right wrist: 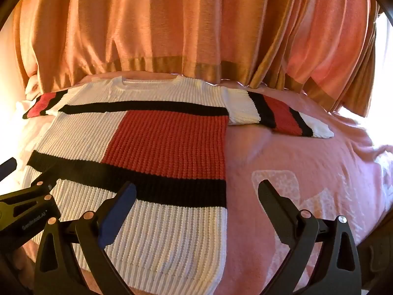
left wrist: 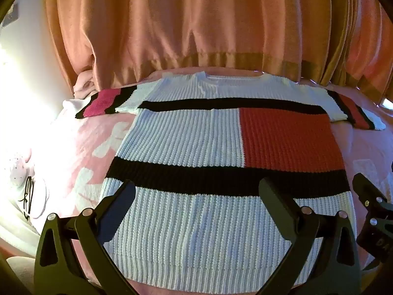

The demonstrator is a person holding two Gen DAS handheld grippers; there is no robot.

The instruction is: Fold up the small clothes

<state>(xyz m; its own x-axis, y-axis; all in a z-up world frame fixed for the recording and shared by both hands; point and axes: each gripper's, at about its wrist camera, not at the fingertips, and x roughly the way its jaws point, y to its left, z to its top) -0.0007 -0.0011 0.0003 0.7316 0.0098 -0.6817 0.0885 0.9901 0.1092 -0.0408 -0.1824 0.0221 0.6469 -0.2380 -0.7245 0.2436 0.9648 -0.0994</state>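
With the sweater [left wrist: 221, 152] spread flat, face up, on the pink bedspread [right wrist: 307, 172], and the left gripper [left wrist: 196, 196] and right gripper [right wrist: 196, 196] both held spread and empty above its hem, each sleeve is best pinched at its cuff and folded inward across the body.

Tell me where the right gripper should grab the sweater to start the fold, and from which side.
Probably the right sleeve, at its cuff end. The sweater lies flat and face up on the pink blanket with that sleeve stretched outward, so its free edge faces right. The open right gripper should come in low from the right and pinch the cuff.
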